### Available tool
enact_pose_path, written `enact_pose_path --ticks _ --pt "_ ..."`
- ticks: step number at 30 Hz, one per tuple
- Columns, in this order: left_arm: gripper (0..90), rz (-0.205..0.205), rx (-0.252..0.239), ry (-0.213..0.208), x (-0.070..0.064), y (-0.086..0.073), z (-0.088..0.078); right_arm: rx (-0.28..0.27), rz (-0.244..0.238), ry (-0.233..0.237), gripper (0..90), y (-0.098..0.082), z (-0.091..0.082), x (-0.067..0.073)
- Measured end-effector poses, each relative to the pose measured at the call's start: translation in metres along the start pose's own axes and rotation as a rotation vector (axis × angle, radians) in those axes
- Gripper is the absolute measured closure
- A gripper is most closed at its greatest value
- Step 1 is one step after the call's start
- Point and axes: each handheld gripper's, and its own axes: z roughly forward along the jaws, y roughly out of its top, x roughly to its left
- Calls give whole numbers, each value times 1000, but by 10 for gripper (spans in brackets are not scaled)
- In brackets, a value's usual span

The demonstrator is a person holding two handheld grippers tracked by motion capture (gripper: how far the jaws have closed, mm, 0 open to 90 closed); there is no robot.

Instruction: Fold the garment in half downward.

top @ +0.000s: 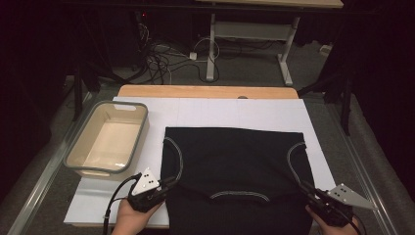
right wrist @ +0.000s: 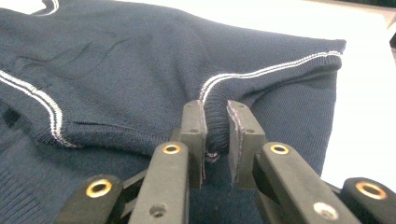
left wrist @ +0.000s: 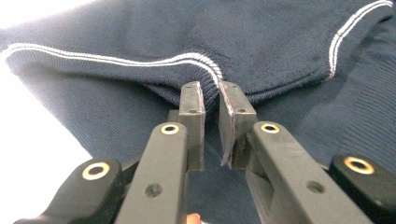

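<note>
Both sets of fingers are clamped on cloth: the left gripper [left wrist: 211, 95] pinches the white-striped ribbed edge of the dark knit garment [top: 235, 166] at one side, and the right gripper [right wrist: 216, 114] pinches the matching edge at the other. The garment lies spread on the white surface [top: 215, 110], just beside the empty grey basin [top: 73, 159]. It looks soft, light and floppy, likely to sag between the two holds, so the thicker trimmed edges seem the best places to grip.

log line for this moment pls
left gripper: shut on vest left edge | right gripper: shut on vest right edge | bin: empty, left of vest
</note>
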Motion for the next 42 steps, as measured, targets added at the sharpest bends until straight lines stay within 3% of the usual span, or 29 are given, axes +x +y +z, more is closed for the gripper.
enact_pose_path --ticks 15,29,34,36,38,40,42 --pt "788 43 10 -19 -20 -10 -20 5 -14 5 793 -12 -22 11" --pt "787 59 9 -40 -34 -18 -37 10 -11 10 790 -23 -38 19" --pt "783 43 46 -55 -31 -24 -33 32 3 21 742 -29 -41 20" --pt "730 20 41 -58 -31 -25 -31 31 7 23 656 -29 -40 22" --pt "603 7 26 -67 -32 -22 -31 1 16 21 579 -25 -43 24" --pt "509 -4 7 -72 -36 -18 -32 -26 5 38 571 -19 -45 31" --pt "473 -9 -12 -99 -42 -14 -29 -35 -21 67 580 -14 -44 41"
